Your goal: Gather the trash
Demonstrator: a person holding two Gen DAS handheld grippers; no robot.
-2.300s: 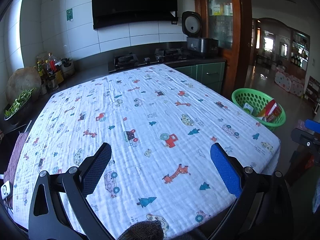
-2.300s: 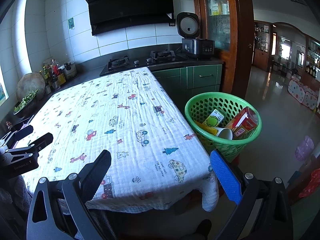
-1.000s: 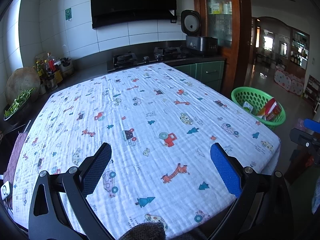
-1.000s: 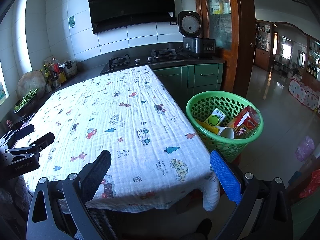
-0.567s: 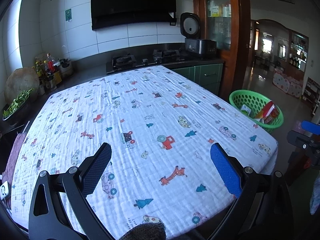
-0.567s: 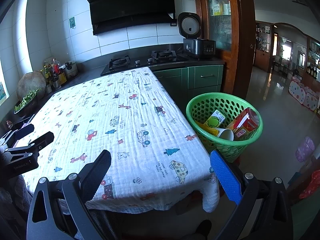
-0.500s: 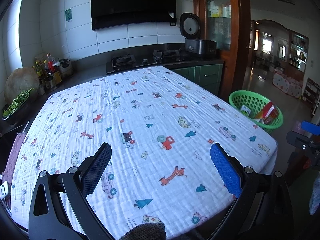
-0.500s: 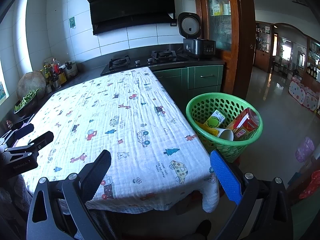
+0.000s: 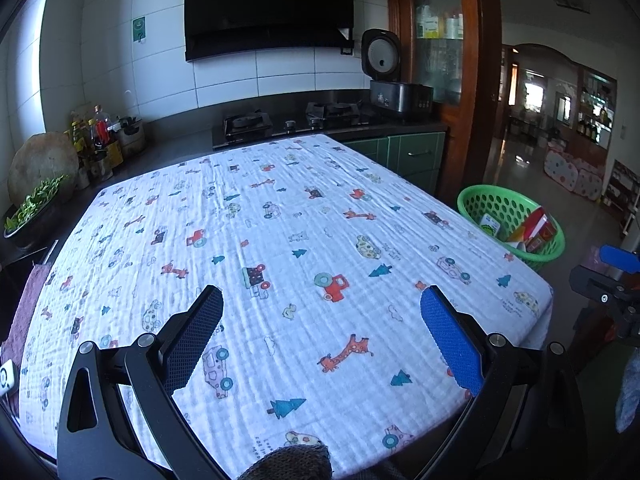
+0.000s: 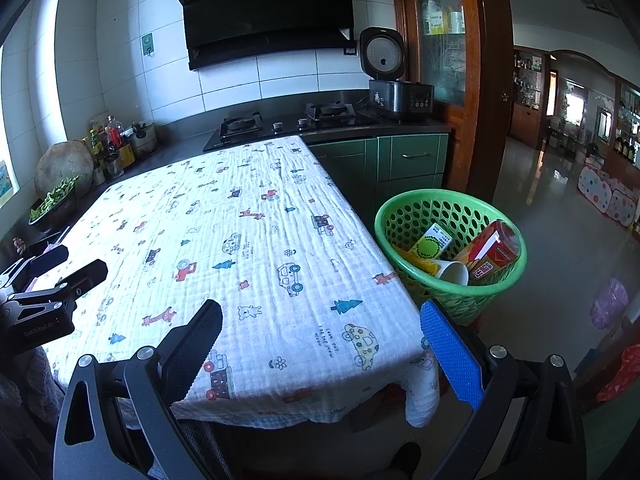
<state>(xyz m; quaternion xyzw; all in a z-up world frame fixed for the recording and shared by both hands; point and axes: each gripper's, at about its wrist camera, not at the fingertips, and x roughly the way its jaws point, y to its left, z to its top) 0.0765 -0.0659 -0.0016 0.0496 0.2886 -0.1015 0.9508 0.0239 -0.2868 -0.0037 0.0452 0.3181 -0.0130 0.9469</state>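
A green perforated basket (image 10: 404, 210) stands on the floor at the table's right side; it also shows in the left wrist view as the basket (image 9: 484, 196). Inside lie a red carton (image 10: 494, 250), a green-and-white carton (image 10: 432, 242), a white paper cup (image 10: 454, 272) and a yellow piece. The table (image 9: 280, 240) carries a white cloth with cartoon prints and no loose trash. My left gripper (image 9: 320, 304) hangs open over the near edge of the cloth. My right gripper (image 10: 320, 316) stands open over the table's near right corner, left of the basket. Neither holds anything.
A dark counter with a gas hob (image 10: 288, 122), a rice cooker (image 10: 394, 80) and green cabinets (image 10: 400, 160) runs behind the table. Bottles, jars and a bowl of greens (image 10: 54, 200) crowd the left counter. Open tiled floor (image 10: 560, 248) stretches right of the basket.
Both views have shifted only slightly; the left gripper drifted back a little from the table. Both grippers stay open and empty, and the basket's contents are unchanged.
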